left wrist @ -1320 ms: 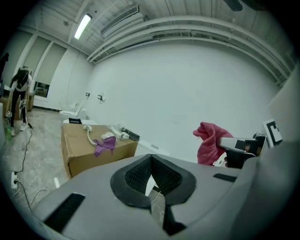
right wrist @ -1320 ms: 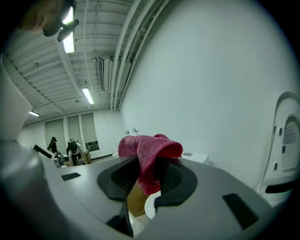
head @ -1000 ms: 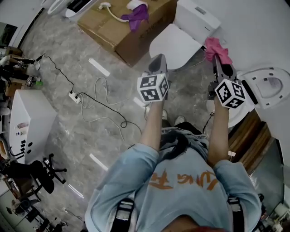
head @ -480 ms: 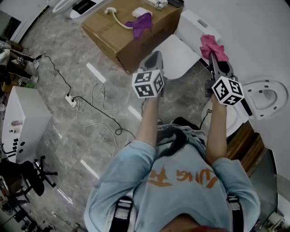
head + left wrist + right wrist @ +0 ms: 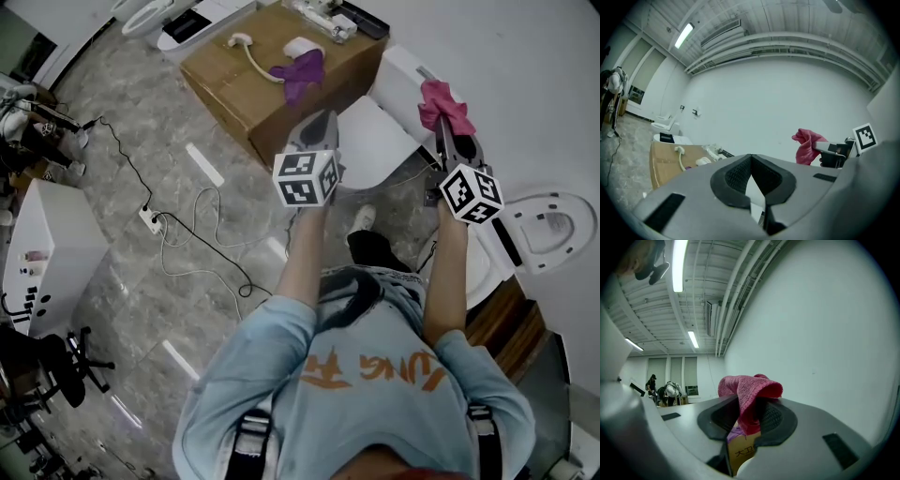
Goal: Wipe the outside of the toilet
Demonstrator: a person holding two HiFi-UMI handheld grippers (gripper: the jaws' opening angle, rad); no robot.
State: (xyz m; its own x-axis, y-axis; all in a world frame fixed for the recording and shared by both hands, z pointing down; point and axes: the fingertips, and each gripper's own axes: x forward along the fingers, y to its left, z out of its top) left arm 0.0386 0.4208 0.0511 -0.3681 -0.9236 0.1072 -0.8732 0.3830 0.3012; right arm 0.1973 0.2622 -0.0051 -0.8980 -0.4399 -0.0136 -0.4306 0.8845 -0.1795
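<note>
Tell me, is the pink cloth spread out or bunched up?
Bunched up: the pink cloth sits crumpled in folds, pinched between the jaws of the right gripper.

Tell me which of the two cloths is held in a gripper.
The pink cloth, clamped in the right gripper; the purple cloth lies loose on the cardboard box.

Closed white toilet (image 5: 372,142); bunched pink cloth (image 5: 444,105)

Floor: grey marbled tile floor (image 5: 122,300) with pale inlaid strips. Walls: plain white wall (image 5: 778,103). Ceiling: long fluorescent tube light (image 5: 678,263), lit. Far end: row of tall windows (image 5: 689,373). Furniture: low white cabinet (image 5: 52,253), with a black wheeled office chair (image 5: 42,356) just beside it.
</note>
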